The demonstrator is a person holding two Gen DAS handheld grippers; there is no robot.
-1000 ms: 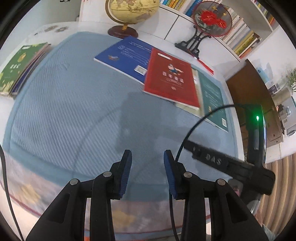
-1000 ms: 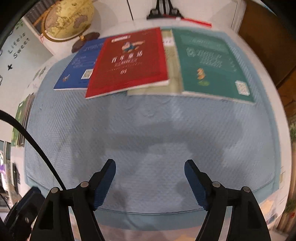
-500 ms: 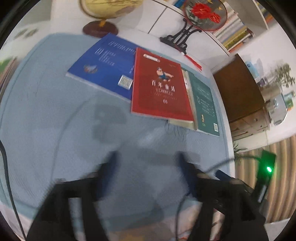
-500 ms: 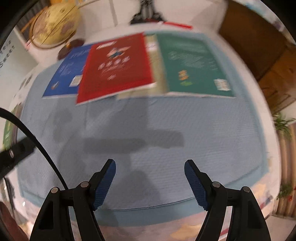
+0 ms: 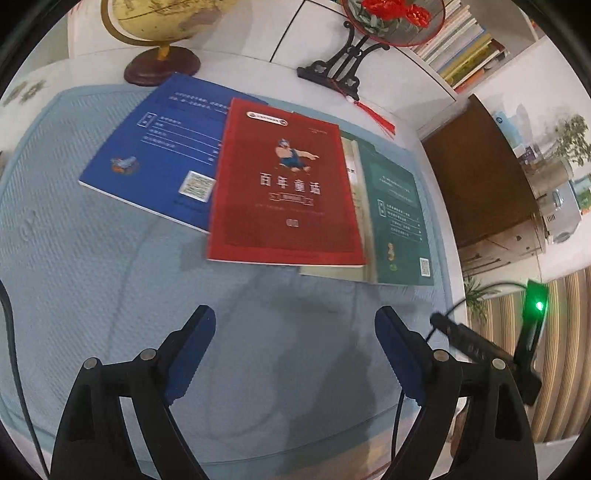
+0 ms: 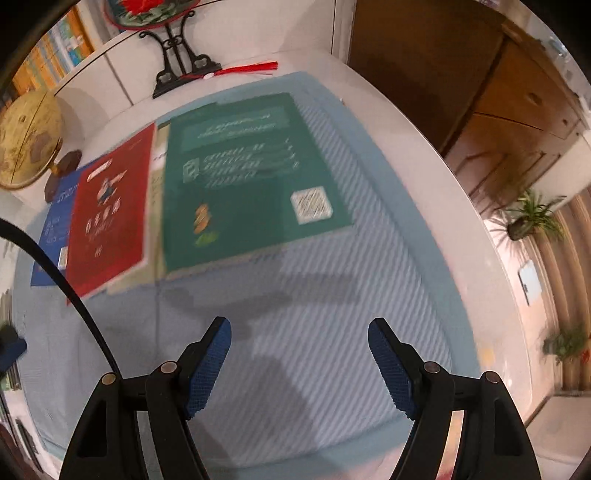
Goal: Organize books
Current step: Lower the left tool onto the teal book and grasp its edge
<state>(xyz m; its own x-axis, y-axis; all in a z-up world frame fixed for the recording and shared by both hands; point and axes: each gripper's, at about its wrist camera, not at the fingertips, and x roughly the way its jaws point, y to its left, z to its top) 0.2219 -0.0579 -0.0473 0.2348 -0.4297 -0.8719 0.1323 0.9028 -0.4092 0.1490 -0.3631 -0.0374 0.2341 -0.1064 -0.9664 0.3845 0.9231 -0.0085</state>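
In the left wrist view, a globe on a dark round base stands at the upper left, just beyond the far edge of a pale blue quilted mat that covers most of the white table. Left of centre lies the blue book, flat, its long axis slanting from lower left to upper right, its right side tucked under the red book. The red book lies face up at the centre of the frame, long axis running nearly top to bottom, title end toward the top. Under its right edge a beige book shows as a narrow strip, and the green book overlaps that one on the right, long axis also top to bottom, leaning slightly right. An ornamental fan on a black stand sits at the upper centre, with shelved books to its right. At the bottom, the left gripper hangs over bare mat with its jaws spread wide and nothing between them; they have just been opening. In the right wrist view, blurred, the same row of books fills the upper left, the green book nearest the centre, and the right gripper at the bottom has its jaws apart over empty mat, short of the books.
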